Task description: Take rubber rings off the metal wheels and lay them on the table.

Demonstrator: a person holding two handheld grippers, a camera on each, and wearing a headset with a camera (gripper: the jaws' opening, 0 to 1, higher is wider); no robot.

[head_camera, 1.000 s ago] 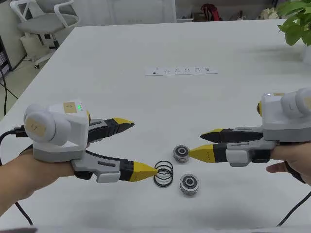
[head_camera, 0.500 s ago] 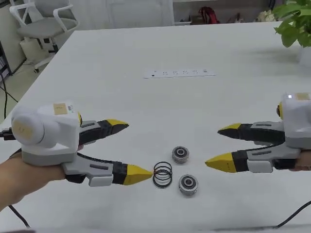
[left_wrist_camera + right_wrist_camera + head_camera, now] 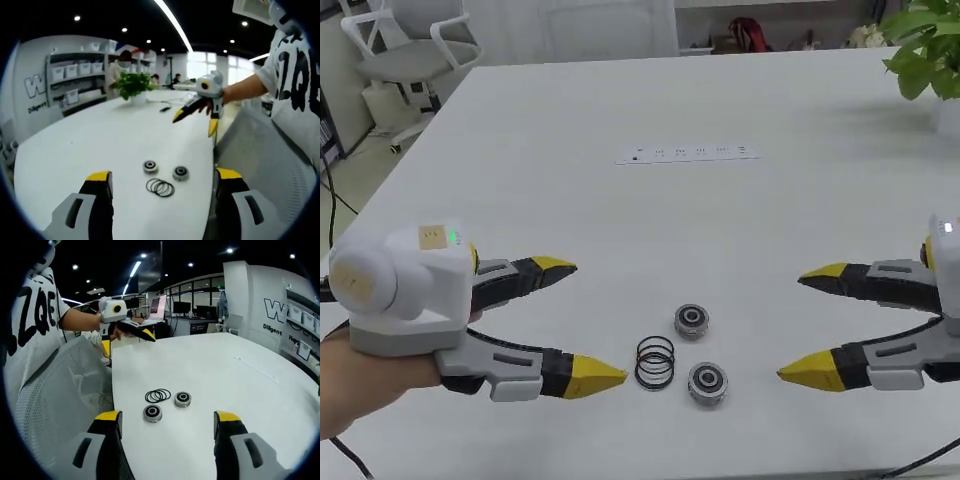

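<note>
Both left tongs [image 3: 595, 320] and right tongs [image 3: 795, 326] gape wide, empty; rubber rings [image 3: 655, 361] lie beside metal wheels [image 3: 692, 320], seemingly finished; next, confirm none remain.

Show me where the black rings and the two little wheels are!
rubber rings [image 3: 655, 362], head view, middle of the overlapping pile.
farther metal wheel [image 3: 692, 320], head view, its hub.
nearer metal wheel [image 3: 708, 381], head view, its hub.

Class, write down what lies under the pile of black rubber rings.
The rubber rings lie straight on the white table; bare tabletop shows through their open middles. They overlap, so the lower ones are partly covered and their number is unclear.
</note>
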